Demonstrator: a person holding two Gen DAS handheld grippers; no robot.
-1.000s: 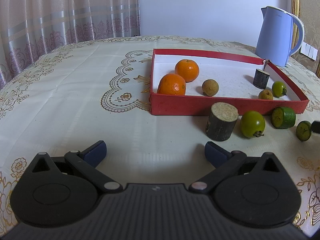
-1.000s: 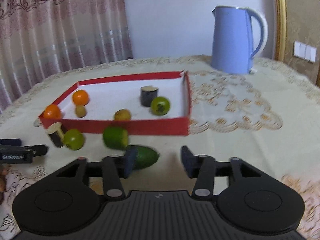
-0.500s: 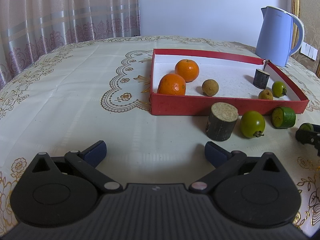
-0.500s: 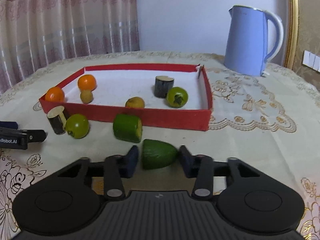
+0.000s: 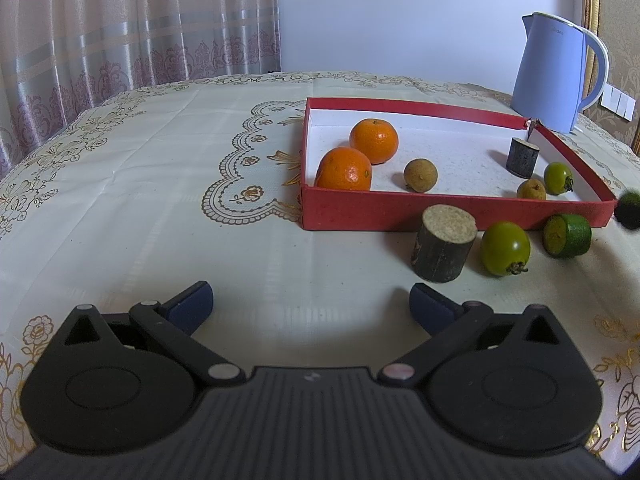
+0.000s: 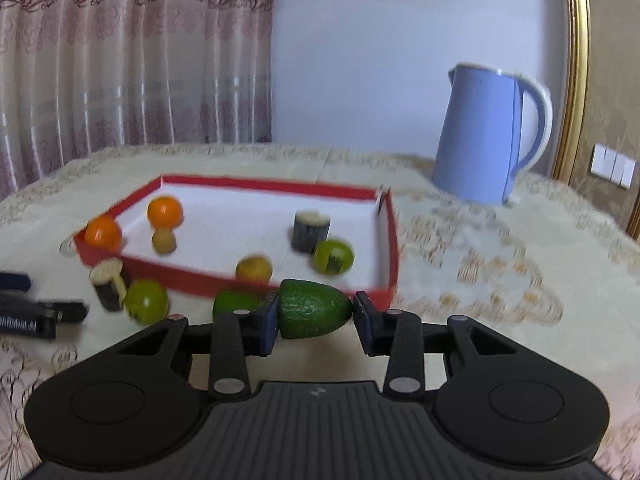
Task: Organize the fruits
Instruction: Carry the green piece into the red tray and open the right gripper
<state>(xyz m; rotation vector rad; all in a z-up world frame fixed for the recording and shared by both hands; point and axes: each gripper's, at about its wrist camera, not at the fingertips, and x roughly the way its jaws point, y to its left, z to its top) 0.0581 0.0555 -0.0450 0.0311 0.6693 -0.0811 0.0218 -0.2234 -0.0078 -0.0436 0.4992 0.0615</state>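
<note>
My right gripper (image 6: 314, 314) is shut on a dark green cucumber end piece (image 6: 314, 308) and holds it above the table, just before the red tray (image 6: 384, 240). The tray (image 5: 400, 212) holds two oranges (image 5: 374, 140), a brown longan (image 5: 420, 175), a dark log piece (image 5: 522, 158), a yellow fruit and a green fruit (image 5: 558, 178). On the cloth before it stand a log piece (image 5: 444, 248), a green fruit (image 5: 505, 248) and a cut cucumber chunk (image 5: 567, 235). My left gripper (image 5: 310, 306) is open and empty, low over the cloth, left of the log piece.
A blue kettle (image 5: 554, 76) stands behind the tray's far right corner; it also shows in the right wrist view (image 6: 486, 136). Curtains hang behind the table. The left gripper's fingers (image 6: 24, 312) show at the left edge of the right wrist view.
My right gripper has closed on the cucumber end piece and lifted it off the cloth toward the tray. The left gripper has stayed still.
</note>
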